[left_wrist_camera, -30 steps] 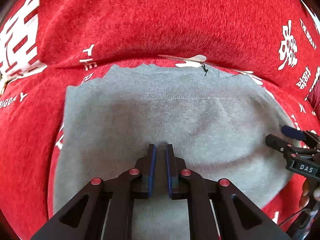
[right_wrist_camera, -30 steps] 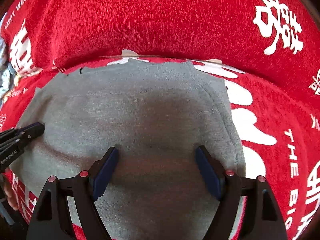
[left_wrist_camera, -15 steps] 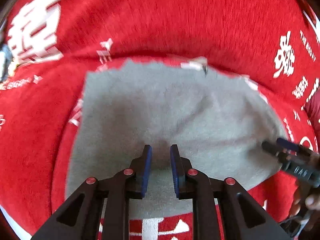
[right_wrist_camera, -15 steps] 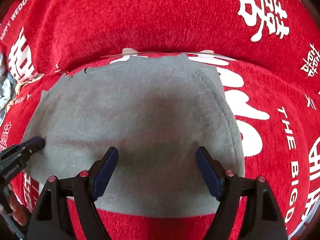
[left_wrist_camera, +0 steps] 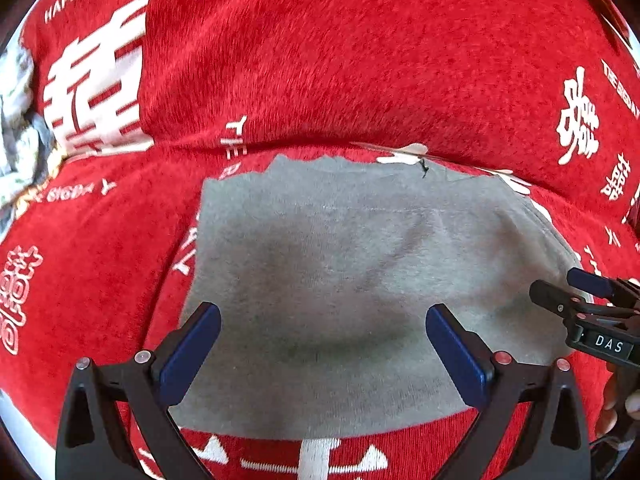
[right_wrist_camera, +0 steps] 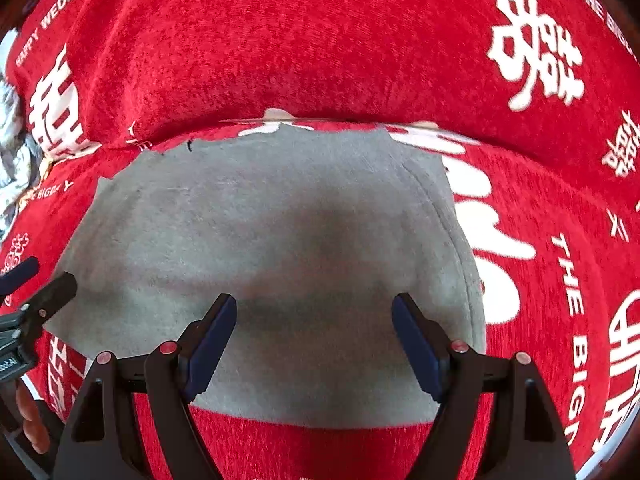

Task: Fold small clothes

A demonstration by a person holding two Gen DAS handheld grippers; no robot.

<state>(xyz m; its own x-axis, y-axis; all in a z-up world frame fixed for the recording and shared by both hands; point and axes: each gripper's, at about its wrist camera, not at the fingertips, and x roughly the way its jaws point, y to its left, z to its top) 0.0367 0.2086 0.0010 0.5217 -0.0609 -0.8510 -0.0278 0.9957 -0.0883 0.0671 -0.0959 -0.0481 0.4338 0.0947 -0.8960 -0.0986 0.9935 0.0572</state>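
Note:
A small grey garment (left_wrist_camera: pixel 340 248) lies folded flat on a red plush cover (left_wrist_camera: pixel 360 60); in the right wrist view the garment (right_wrist_camera: pixel 280 208) shows a seamed right edge. My left gripper (left_wrist_camera: pixel 322 312) hovers over the garment's near half. Its jaws are opening and stand wide apart, with nothing gripped between them. My right gripper (right_wrist_camera: pixel 315 304) hangs open above the garment's near right part, also holding nothing. Each gripper shows in the other's view: the right gripper (left_wrist_camera: pixel 556 280) at the cloth's right side, the left gripper (right_wrist_camera: pixel 48 274) at its left side.
The red cover (right_wrist_camera: pixel 360 40) with white characters rises into a padded back behind the garment, and a crease runs along the garment's far edge. A patterned cloth (left_wrist_camera: pixel 16 120) shows at the far left. A person's fingers (left_wrist_camera: pixel 624 400) grip the right tool.
My left gripper's jaws went from shut to wide open, letting go of the grey cloth. Both views pulled back, so the garment's near edge now shows. The right jaws kept their width.

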